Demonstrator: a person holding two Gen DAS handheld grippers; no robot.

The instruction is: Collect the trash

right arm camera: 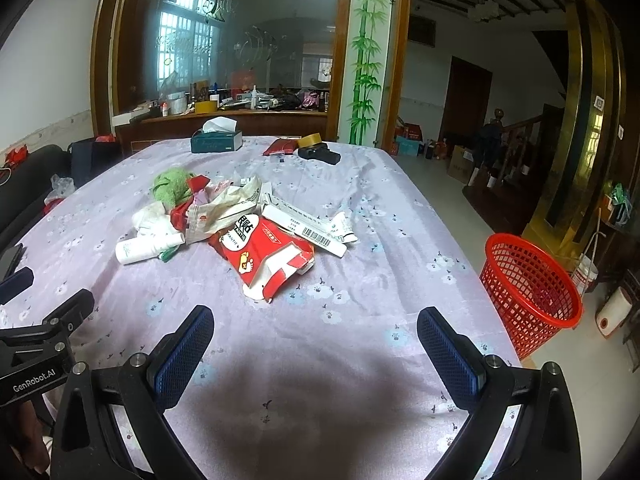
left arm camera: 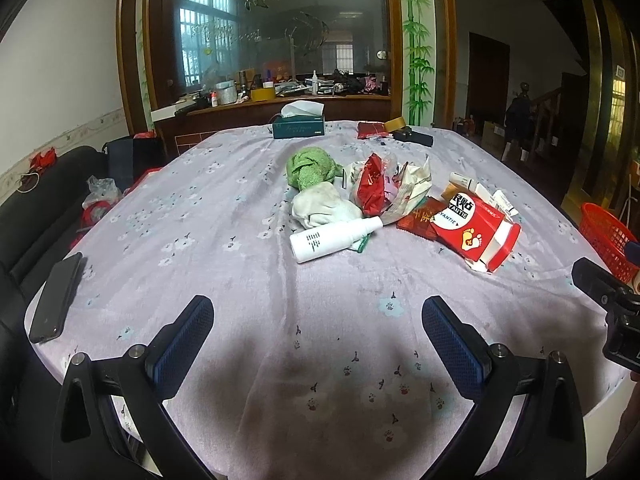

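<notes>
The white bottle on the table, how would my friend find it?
Start at the purple flowered tablecloth and find the trash pile in its middle. The white bottle lies on its side at the pile's near left edge, beside a crumpled white cloth. It is the only smooth, round tube there.

Lilac-clothed table (left arm camera: 224, 216), trash pile (left arm camera: 400, 196), phone (left arm camera: 56, 298), perhaps wallet (left arm camera: 412, 136)
</notes>
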